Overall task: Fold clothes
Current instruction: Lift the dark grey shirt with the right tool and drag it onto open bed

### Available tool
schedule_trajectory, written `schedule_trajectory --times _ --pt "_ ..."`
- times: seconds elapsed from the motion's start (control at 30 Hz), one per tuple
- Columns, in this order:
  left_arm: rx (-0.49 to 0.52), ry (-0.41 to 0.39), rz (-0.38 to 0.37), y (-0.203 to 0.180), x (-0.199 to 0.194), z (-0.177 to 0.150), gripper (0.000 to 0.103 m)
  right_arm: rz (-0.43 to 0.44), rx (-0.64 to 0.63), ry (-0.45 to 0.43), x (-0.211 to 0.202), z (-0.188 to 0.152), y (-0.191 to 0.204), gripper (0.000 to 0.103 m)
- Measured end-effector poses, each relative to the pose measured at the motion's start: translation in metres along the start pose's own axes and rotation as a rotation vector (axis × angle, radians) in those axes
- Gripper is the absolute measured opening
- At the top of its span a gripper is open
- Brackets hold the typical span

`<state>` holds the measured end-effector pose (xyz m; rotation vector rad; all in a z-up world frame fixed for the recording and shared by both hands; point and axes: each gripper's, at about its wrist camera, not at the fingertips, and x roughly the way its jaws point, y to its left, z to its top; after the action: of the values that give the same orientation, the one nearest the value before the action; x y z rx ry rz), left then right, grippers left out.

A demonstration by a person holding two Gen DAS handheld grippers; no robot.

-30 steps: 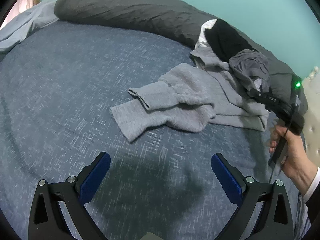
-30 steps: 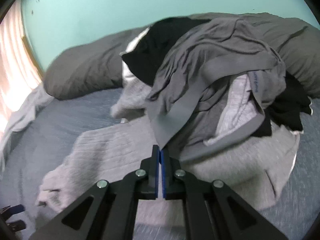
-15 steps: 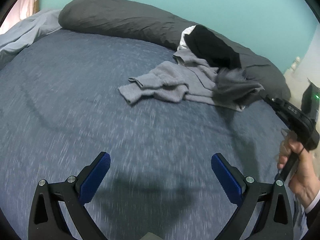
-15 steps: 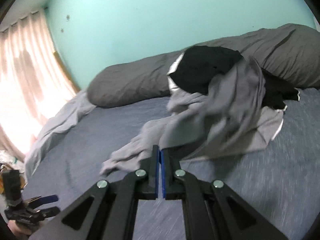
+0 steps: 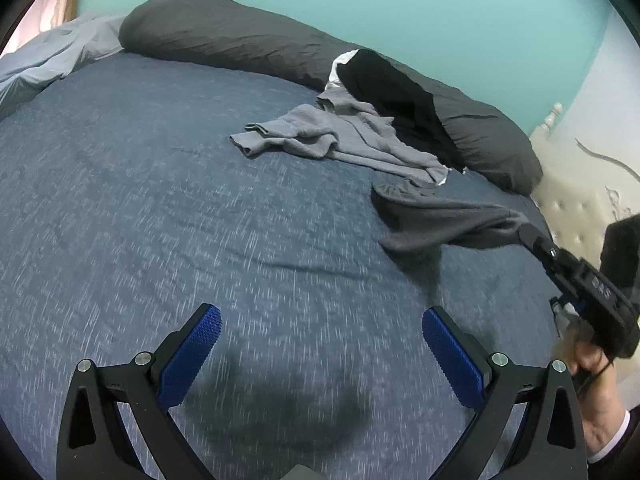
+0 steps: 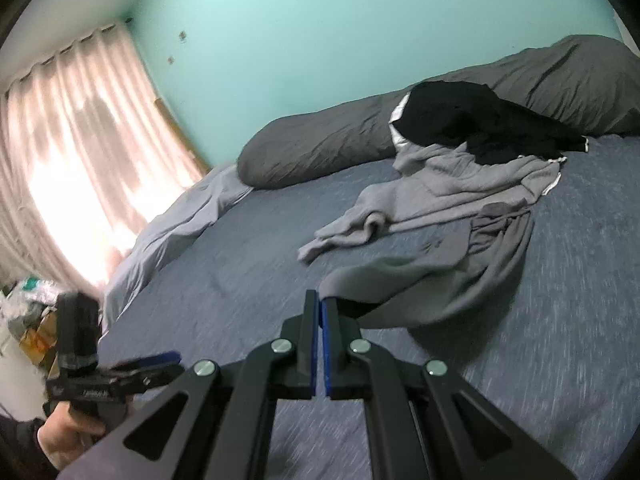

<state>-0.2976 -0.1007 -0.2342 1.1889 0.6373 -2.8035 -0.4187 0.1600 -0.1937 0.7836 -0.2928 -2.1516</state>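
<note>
My right gripper [image 6: 321,304] is shut on an edge of a dark grey garment [image 6: 440,276], which trails back across the blue bed. In the left wrist view the same dark grey garment [image 5: 436,220] stretches from the right gripper [image 5: 524,230] toward the clothes pile. A light grey sweater [image 5: 332,140] lies crumpled further back, with a black garment [image 5: 384,80] behind it against the pillow. The light grey sweater [image 6: 432,196] and black garment [image 6: 472,116] also show in the right wrist view. My left gripper [image 5: 320,336] hangs open over bare bedcover, nothing between its fingers.
A long dark grey pillow [image 5: 240,40] runs along the teal wall. A pale blue sheet [image 5: 48,60] is bunched at the bed's far left. A cream tufted headboard [image 5: 576,200] stands at the right. A curtained window [image 6: 68,152] and floor clutter [image 6: 28,316] lie left.
The right gripper has pulled the dark grey garment off the pile and toward the near side of the bed. The left gripper has drawn back from the clothes, still open.
</note>
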Motion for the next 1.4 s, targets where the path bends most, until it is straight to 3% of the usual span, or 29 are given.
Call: schedule_trajectory --times 0.2,0.47,0.8,1.1,1.4 --pt "0.003 -0.045 0.010 0.002 -0.042 -0.026 0.103 0.021 -0.053 0.026 -0.033 -0.036 0.044 0.002" --pt "-0.007 -0.028 0.032 0.013 -0.100 -0.068 0.103 0.026 -0.052 0.052 -0.086 -0.078 0.109 0.002" --pt "-0.058 -0.065 0.025 0.039 -0.147 -0.112 0.103 0.063 -0.094 0.140 -0.114 -0.140 0.178 0.002" --pt "-0.064 -0.007 -0.002 0.049 -0.113 -0.136 0.103 0.043 -0.050 0.232 -0.085 -0.185 0.180 0.002" --pt "-0.061 0.043 0.015 0.049 -0.075 -0.145 0.103 0.021 0.062 0.296 -0.064 -0.211 0.143 0.009"
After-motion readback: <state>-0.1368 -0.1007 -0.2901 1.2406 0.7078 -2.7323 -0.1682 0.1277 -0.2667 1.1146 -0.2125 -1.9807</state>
